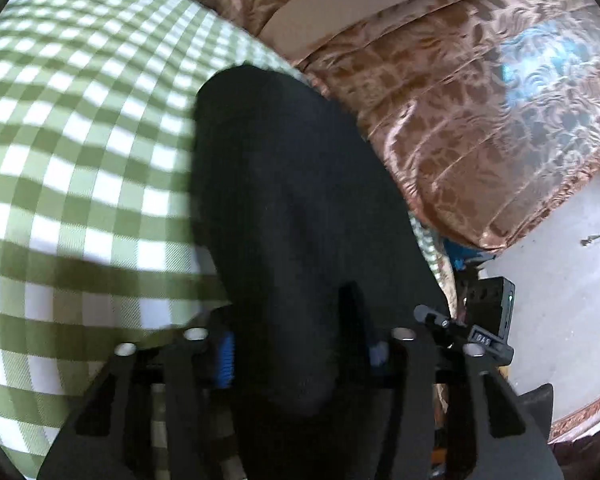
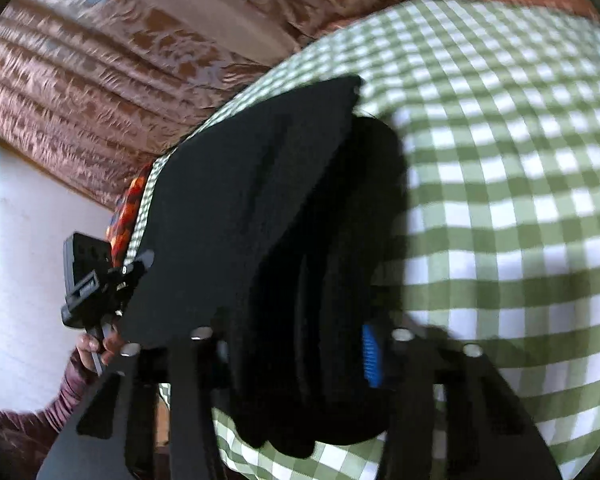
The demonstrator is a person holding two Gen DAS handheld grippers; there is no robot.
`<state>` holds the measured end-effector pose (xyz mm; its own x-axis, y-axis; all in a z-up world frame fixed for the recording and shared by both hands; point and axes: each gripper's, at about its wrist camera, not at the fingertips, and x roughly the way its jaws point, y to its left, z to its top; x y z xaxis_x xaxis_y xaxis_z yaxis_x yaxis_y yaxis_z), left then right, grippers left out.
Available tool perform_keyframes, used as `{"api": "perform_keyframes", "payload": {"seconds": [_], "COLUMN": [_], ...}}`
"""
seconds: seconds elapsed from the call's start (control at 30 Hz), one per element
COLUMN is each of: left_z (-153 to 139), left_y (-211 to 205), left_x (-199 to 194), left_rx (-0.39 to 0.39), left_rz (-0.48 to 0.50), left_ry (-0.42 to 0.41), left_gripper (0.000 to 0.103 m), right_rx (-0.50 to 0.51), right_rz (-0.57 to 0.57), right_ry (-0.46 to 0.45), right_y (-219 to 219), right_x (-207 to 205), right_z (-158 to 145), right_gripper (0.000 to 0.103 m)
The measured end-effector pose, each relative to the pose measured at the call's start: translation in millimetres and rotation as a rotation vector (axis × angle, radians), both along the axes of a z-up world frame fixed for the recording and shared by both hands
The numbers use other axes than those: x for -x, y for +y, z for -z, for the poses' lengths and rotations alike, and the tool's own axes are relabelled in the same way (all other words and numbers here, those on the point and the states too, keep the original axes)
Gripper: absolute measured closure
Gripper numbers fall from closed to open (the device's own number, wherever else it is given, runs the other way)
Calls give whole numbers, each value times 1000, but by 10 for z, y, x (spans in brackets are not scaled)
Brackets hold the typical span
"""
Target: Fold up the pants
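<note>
The black pants (image 1: 284,200) lie folded on the green-and-white checked cloth (image 1: 80,168), close to its edge, and run from there straight back into both grippers.

In the left wrist view the left gripper (image 1: 304,350) is clenched on the near end of the pants — the dark cloth fills the gap between its blue pads (image 1: 226,360).

In the right wrist view the right gripper (image 2: 300,360) grips the pants (image 2: 240,200) too — a thick stack of black layers sits between its fingers, with one blue pad (image 2: 371,360) showing at the right side of the stack.

The left gripper's body (image 2: 88,276) shows at the left in that view, held by a hand (image 2: 100,348) in a dark red sleeve (image 2: 32,412).

Brown patterned fabric (image 1: 480,120) hangs beyond the cloth, and pale floor (image 1: 560,280) shows beside it.
</note>
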<state>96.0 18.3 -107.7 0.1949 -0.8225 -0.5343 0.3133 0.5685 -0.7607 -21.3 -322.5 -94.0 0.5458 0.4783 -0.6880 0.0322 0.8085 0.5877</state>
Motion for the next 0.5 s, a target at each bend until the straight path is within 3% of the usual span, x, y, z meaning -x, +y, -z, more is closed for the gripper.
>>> {"api": "perform_keyframes", "payload": {"seconds": [0.1, 0.23, 0.5], "left_z": [-200, -521, -822], "left_y": [23, 38, 64], "left_x": [52, 56, -623], "left_rx": [38, 50, -19], "left_rz": [6, 12, -39], "left_ry": [-63, -163, -270], "left_gripper": [71, 71, 71], "right_rx": [37, 55, 84], "right_rz": [-26, -56, -57], "right_ry": [-39, -117, -178], "right_y": [82, 123, 15], "right_x": [-7, -185, -1121], "right_z": [-177, -430, -408], "right_gripper": [65, 65, 65]}}
